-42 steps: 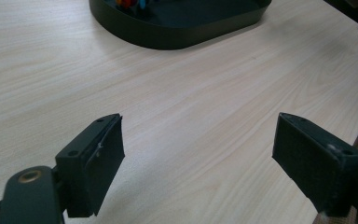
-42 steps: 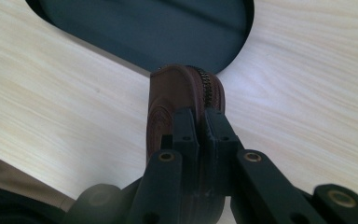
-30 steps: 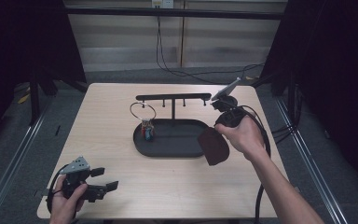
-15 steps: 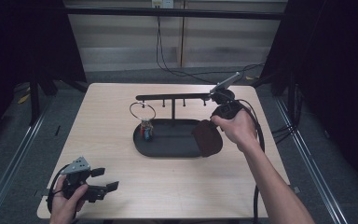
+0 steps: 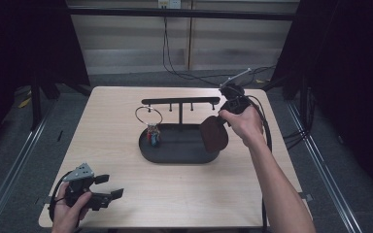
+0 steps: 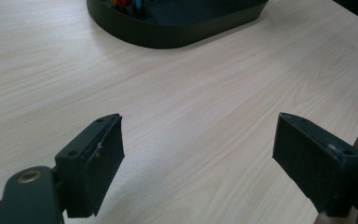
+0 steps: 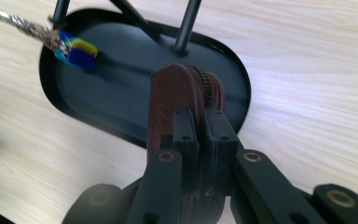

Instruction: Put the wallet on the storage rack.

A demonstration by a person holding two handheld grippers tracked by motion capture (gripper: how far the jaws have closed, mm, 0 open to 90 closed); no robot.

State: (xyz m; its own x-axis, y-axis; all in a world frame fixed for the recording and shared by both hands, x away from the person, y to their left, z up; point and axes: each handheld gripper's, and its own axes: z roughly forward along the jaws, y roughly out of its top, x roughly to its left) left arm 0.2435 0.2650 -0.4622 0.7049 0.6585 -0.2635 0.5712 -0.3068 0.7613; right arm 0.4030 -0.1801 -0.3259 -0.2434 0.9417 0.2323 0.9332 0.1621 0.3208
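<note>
Pinching a brown pouch (image 7: 182,100) tight, the right gripper (image 7: 200,135) hides its bottom; only close up shows a zipper, maybe. Lower left, the left gripper (image 5: 108,187) gapes wide.

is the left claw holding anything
No, the left claw has its jaws spread wide over the bare wooden table, with nothing between them.

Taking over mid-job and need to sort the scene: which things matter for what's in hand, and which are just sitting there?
In play:
- brown zip pouch, clamped in the right gripper
- black oval tray with its hook stand, under the pouch

Lying about:
- key ring with coloured tag, at the tray's left end
- left gripper, jaws open, low over bare table
</note>
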